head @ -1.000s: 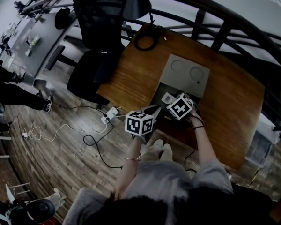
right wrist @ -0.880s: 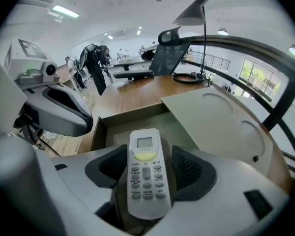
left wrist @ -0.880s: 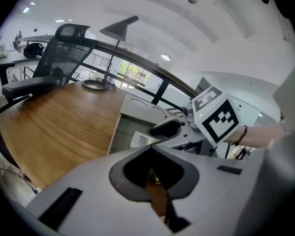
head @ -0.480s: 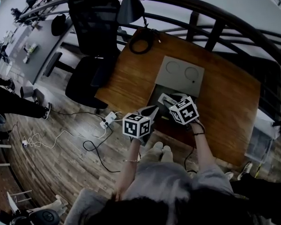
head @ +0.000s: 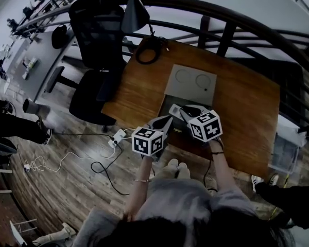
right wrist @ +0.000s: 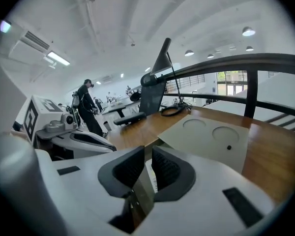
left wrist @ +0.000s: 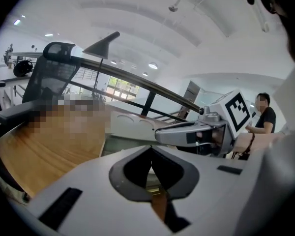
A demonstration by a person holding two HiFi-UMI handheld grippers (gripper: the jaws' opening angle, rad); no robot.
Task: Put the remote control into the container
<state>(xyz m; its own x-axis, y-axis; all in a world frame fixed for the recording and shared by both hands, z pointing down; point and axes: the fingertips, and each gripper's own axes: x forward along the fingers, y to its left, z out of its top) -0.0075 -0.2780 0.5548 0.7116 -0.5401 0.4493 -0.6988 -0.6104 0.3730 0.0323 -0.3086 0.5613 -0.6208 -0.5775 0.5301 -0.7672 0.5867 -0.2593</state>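
While the person leans over the wooden counter [head: 247, 107], the head view shows two grippers held side by side, each carrying one marker cube. The left gripper [head: 167, 120] is at the counter's near edge. The right gripper [head: 181, 111] has its tip at the near side of the single grey container [head: 190, 81], whose flat panel bears two round shapes. One black office chair [head: 95, 30] stands on the floor beside the counter, one dark lamp [head: 135, 14] hangs over its far corner, and one coil of black cable [head: 147, 53] lies there. In the left gripper view, that gripper's jaws are pressed together with nothing between them. In the right gripper view, the jaws are closing to a narrow gap on the one remote control [right wrist: 151, 180], a white slab set edgewise between the pads, just before the container's panel.
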